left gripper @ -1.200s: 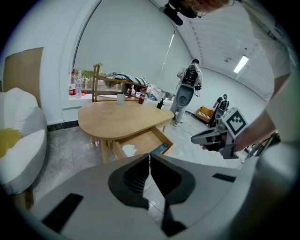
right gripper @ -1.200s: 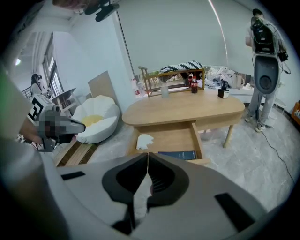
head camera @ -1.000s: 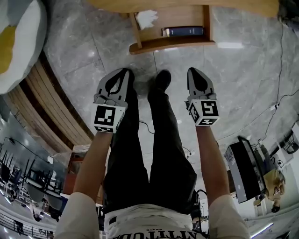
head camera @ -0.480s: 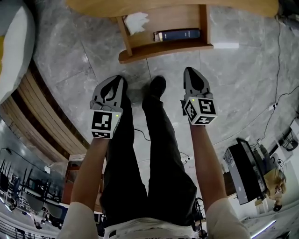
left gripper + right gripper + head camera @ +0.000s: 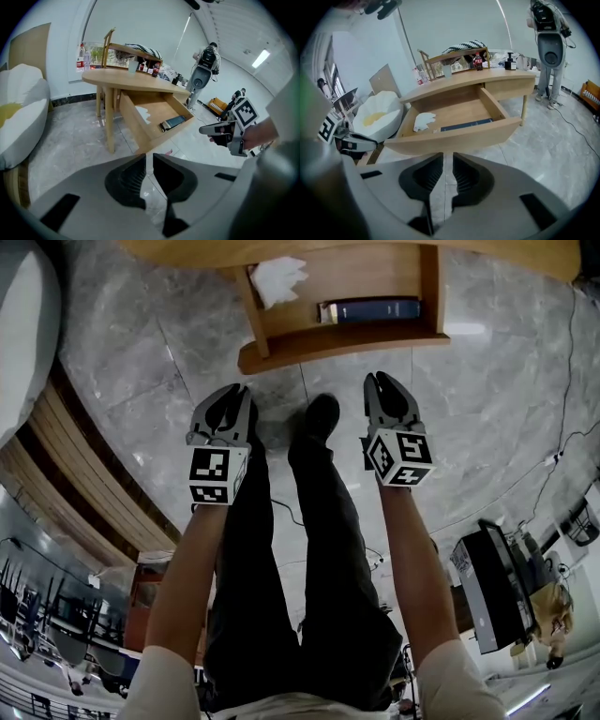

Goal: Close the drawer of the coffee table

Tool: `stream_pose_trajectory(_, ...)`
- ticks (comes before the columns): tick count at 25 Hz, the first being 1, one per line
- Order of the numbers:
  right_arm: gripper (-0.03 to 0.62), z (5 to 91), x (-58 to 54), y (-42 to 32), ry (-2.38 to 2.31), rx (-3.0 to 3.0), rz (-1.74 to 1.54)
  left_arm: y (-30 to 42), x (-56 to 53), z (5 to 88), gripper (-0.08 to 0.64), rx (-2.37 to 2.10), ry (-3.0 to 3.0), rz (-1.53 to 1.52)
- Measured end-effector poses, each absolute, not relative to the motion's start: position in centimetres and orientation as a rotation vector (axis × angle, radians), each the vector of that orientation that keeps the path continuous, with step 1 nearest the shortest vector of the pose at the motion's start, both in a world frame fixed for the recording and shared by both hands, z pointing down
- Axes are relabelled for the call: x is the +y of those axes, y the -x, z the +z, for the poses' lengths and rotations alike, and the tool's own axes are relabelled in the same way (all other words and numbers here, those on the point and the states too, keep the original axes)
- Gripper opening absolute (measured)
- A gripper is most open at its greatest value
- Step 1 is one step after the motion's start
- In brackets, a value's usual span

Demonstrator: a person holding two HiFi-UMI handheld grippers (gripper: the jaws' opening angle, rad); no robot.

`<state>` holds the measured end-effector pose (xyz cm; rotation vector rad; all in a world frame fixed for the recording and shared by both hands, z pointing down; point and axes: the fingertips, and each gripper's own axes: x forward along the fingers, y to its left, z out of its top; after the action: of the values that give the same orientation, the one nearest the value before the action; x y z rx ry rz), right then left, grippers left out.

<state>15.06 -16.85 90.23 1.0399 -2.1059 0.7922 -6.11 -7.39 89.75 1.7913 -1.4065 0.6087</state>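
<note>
Coffee table (image 5: pixel 454 83): one, upper centre.
Drawer (image 5: pixel 337 341): one, standing open at the top of the frame.
Dark book (image 5: pixel 370 309): one, in the drawer.
Crumpled white tissue (image 5: pixel 278 279): one, at the drawer's upper left.
Grippers: two, left gripper (image 5: pixel 240 390) and right gripper (image 5: pixel 379 381). The jaws of each have just opened to a narrow slit, with nothing between them.
Marker cubes: two, left cube (image 5: pixel 217 474) and right cube (image 5: pixel 403 457).
White-and-yellow cushion (image 5: pixel 377 117): one, at the left.
Dark shoe (image 5: pixel 319 413): one in view, centre.
</note>
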Motion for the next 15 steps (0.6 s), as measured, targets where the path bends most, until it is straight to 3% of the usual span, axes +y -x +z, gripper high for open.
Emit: stream_pose_trajectory(15,0.17,94.7,-19.4,-14.6,-1.117,-2.06,0.767,7.0,-8.4,95.4,0.181,-1.419,-1.68,0.622)
